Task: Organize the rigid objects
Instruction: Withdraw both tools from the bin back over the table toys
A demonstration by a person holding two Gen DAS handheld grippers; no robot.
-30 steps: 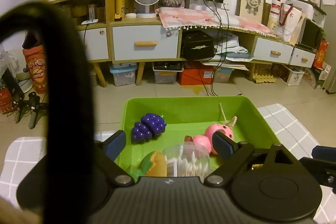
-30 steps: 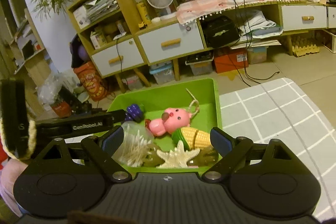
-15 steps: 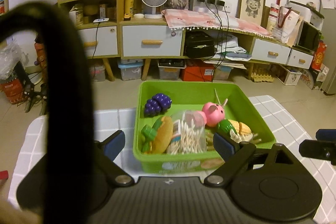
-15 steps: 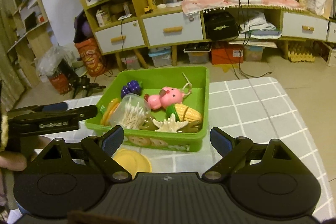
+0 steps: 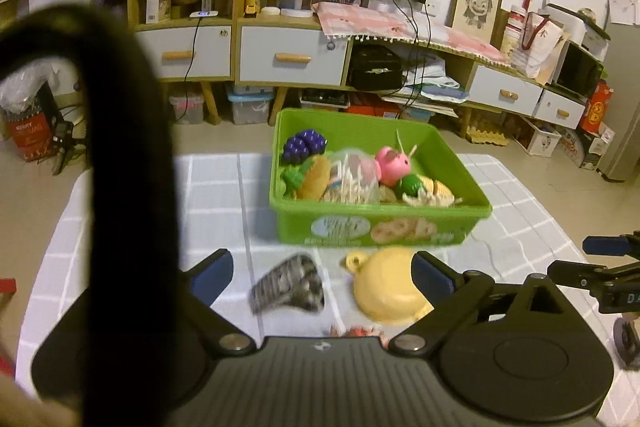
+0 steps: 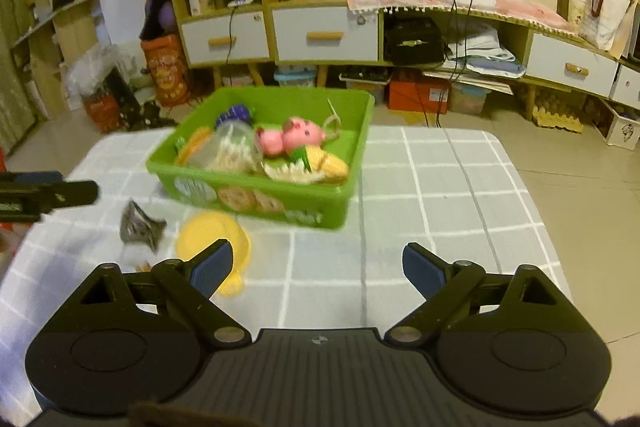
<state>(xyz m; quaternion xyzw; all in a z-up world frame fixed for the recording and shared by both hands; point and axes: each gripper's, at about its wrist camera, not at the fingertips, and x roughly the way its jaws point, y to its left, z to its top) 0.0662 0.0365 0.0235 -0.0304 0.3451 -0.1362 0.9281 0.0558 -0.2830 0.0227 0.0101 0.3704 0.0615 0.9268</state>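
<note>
Green plastic rectangular bin point(image 5: 380, 223) sits on the grey-and-white checked tablecloth point(image 6: 440, 195), holding most of the rigid items: a purple plastic grape bunch point(image 5: 304, 145) at the far left corner, a pink toy pig point(image 5: 394, 163) mid-bin, a clear plastic tub of cotton swabs point(image 5: 352, 179) beside the pig, a yellow toy corn cob with green husk point(image 6: 326, 161) and a pale starfish point(image 6: 290, 171) near the front wall. An orange-and-green toy at the bin's left side is blurred, maybe a pineapple, hard to tell.

Outside the bin, on the cloth just in front of its near wall: a round yellow plastic lid with a small loop tab point(image 5: 386, 287) and, to its left, a grey striped seashell point(image 5: 290, 283), the two apart. A small reddish item peeks out right at the left tool's body, too hidden to name.

Left gripper point(image 5: 322, 269) has its blue-padded fingers point(image 5: 212, 269) spread wide, nothing between them, hovering over the shell and lid. Right gripper point(image 6: 318, 267) is likewise spread and empty, above bare cloth in front of the bin, its left finger overlapping the yellow lid's edge in view.
</note>
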